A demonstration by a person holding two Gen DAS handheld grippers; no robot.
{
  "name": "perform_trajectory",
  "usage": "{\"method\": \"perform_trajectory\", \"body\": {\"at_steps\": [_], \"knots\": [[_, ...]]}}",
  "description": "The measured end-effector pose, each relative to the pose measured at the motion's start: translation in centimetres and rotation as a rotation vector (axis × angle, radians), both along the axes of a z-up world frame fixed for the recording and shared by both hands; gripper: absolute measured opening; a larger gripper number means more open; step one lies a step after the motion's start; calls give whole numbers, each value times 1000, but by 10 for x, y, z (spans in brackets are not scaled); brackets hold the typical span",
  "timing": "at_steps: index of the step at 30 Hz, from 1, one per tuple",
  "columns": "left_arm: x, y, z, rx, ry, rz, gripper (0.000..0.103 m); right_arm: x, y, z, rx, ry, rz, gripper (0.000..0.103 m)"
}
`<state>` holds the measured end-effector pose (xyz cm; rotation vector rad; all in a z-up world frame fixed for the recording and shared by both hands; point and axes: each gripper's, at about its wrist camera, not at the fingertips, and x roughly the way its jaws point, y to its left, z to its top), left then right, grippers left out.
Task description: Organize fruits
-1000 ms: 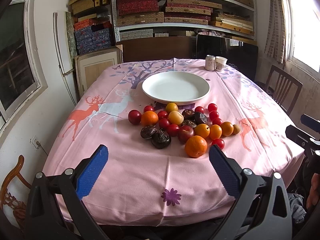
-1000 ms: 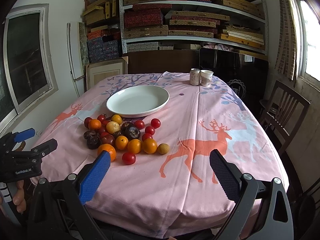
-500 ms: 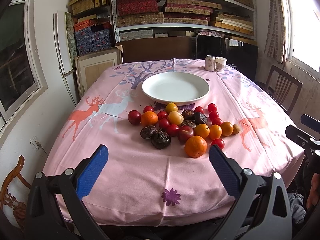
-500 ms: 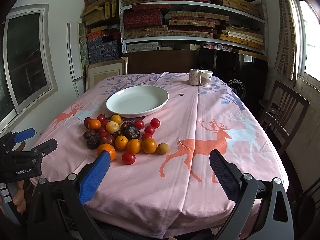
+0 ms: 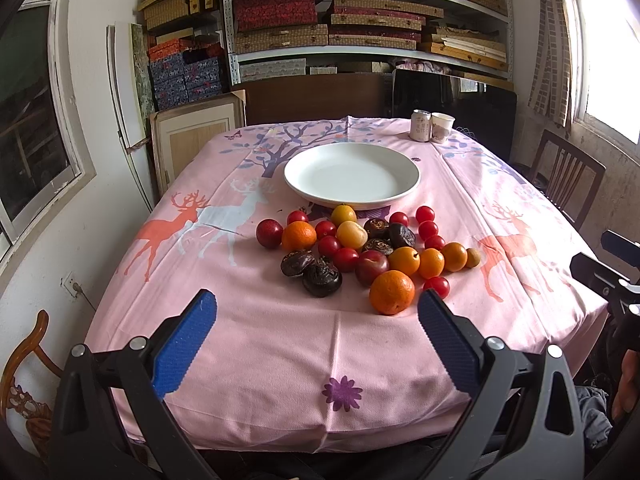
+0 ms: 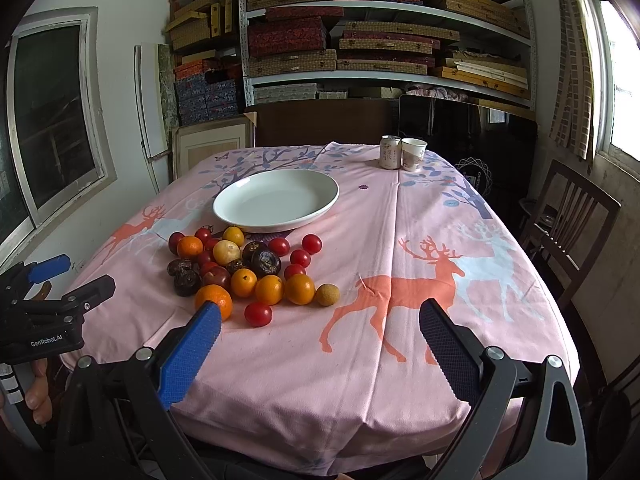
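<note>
Daylit, blown-out windows (image 5: 612, 52), maybe w/ glare

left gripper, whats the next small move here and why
Probably ease the left gripper forward and a little right, onto the big orange. Both grippers are open and empty, the plate holds nothing, and all the fruit lies on the cloth in front of the plate. That orange sits nearest the left gripper, at the pile's edge, so nothing blocks it.

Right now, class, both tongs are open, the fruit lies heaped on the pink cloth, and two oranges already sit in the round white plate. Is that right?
Not quite: the round white plate holds nothing, as the left wrist view shows. Every piece of fruit lies on the pink cloth.
</note>
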<state>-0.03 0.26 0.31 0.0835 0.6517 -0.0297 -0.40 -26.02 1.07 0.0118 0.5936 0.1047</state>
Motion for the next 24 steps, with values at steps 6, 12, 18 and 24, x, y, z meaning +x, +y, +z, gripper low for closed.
{"method": "perform_trajectory", "body": {"at_steps": [6, 12, 18, 24], "knots": [[0, 0, -1, 1, 0, -3, 99, -1, 2, -5, -4, 2, 6, 99], [6, 4, -16, 15, 30, -20, 99, -1, 2, -12, -3, 12, 7, 99], [31, 14, -59, 40, 96, -53, 99, 13, -6, -30, 7, 67, -2, 99], [62, 25, -83, 42, 119, -57, 98, 33, -9, -57, 41, 149, 12, 99]]}}
